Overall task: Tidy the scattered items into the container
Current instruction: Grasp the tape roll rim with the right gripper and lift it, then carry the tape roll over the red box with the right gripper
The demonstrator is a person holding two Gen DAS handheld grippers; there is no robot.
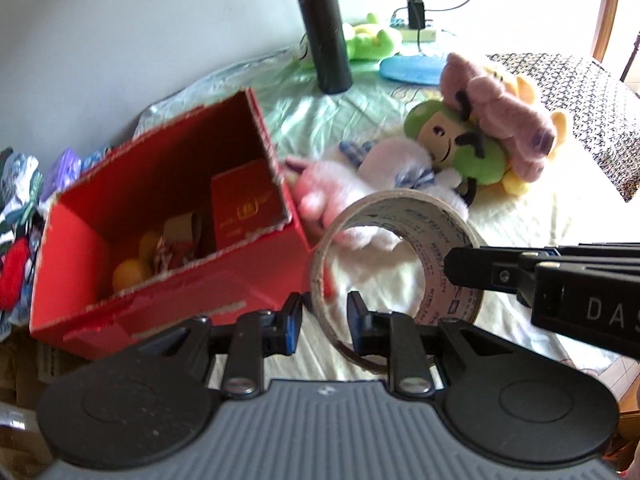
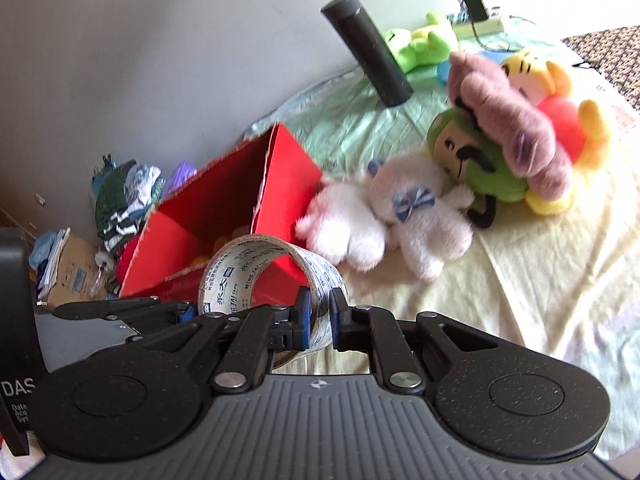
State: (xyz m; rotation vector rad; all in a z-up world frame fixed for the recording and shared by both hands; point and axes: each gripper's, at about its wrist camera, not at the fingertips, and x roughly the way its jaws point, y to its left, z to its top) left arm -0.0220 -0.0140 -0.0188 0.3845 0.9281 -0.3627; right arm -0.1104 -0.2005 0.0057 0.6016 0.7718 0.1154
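A roll of clear printed packing tape (image 1: 404,202) hangs above the bed sheet, just right of the open red cardboard box (image 1: 168,164). My left gripper (image 1: 325,317) is shut on the roll's near left wall. My right gripper (image 1: 454,266) comes in from the right and is shut on the roll's right wall. The right wrist view shows the tape (image 2: 256,252) in front of the red box (image 2: 288,184), with my right gripper (image 2: 321,317) clamped on its wall and my left gripper (image 2: 182,314) at the roll's left side. The box holds yellow round items and a red packet (image 1: 244,204).
Plush toys lie right of the box: a white one with a blue bow (image 2: 416,208), a green one (image 2: 472,160) and a pink one (image 2: 512,120). A black flask (image 1: 322,32) stands behind. Clothes (image 2: 124,204) and a cardboard box (image 2: 76,268) are piled left of the bed.
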